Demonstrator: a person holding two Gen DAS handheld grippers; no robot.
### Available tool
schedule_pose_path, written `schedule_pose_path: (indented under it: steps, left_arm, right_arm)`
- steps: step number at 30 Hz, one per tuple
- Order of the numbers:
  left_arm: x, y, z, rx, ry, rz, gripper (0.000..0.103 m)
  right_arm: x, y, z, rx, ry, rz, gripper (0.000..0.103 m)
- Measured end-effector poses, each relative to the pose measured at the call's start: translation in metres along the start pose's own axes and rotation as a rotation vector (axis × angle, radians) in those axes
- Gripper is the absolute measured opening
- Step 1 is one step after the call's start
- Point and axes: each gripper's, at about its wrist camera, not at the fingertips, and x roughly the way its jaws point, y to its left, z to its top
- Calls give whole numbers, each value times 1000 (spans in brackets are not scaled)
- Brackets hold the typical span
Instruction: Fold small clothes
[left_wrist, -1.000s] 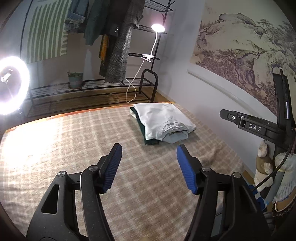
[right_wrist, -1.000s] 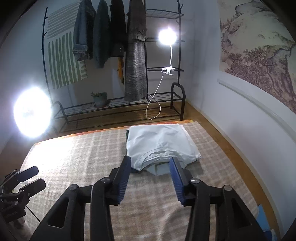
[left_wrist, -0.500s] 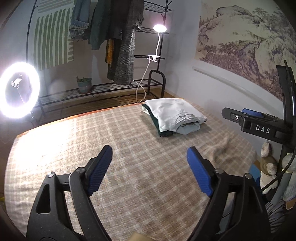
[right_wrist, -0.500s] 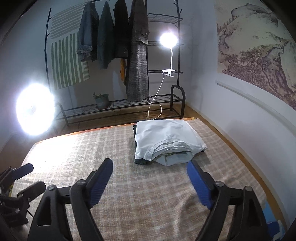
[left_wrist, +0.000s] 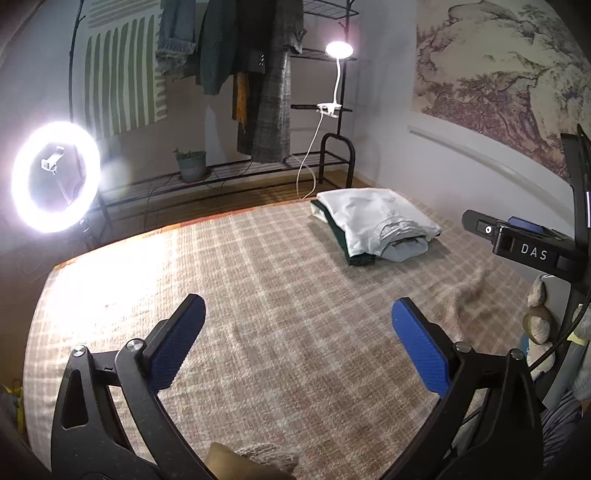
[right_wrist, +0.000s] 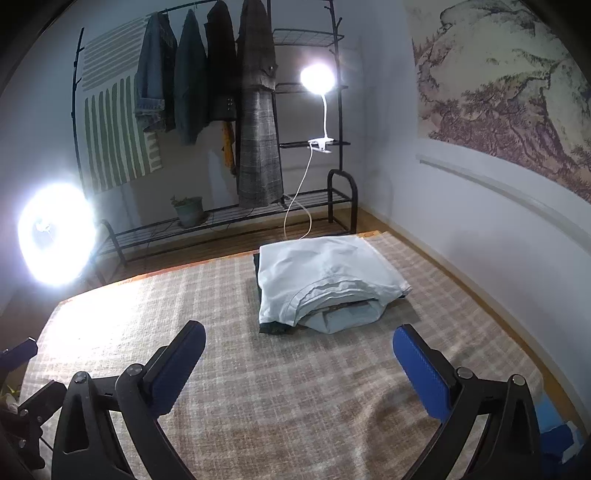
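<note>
your left gripper (left_wrist: 297, 325) is spreading its jaws wide and is holding nothing; only the checked blanket (left_wrist: 258, 295) is showing between its blue pads. your right gripper (right_wrist: 297, 349) is doing the same, opening wide over bare blanket with nothing between the pads.

just beyond the right gripper, the stack of folded clothes (right_wrist: 325, 284) is lying near the far edge of the blanket, a pale shirt on top. from the left wrist view the same stack (left_wrist: 376, 225) is sitting well ahead and to the right.

you are looking to be between garments: the stack is reading as finished and both hands are free. the next move is probably calling for a fresh unfolded piece, and none is clearly showing on the blanket, so you may be needing to reach off it.

counting: two grippers, one stack with at least three layers visible (pale, dark, light blue), two lamps, namely a ring light (left_wrist: 55, 177) and a clip lamp (right_wrist: 317, 79).
</note>
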Motion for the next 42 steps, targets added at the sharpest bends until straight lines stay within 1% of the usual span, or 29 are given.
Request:
schedule_pose_path:
  steps: [2,6,10,18,29,42]
  left_arm:
    - [2,0,-2,4,8,6,103]
    - [4,-3,-5,22,18,0,103]
    - [6,-5,-7,34,26,6,103]
    - [6,-2,-6,13,21,8,103]
    - [6,-2,-4,5,20,5,103]
    - [6,-2,-4,2,19,7,103]
  right_arm:
    - [2,1,-1,-6,-2,-7,103]
    - [1,2,-2,-15,-32,-34,103]
    - [3,0,-1,-3,-43,-36,103]
    - [6,4,2,-19,-64,-45,103]
    - [9,12,1,-33,-58,-35,103]
    - [12,10,1,-20,-50,-33,103]
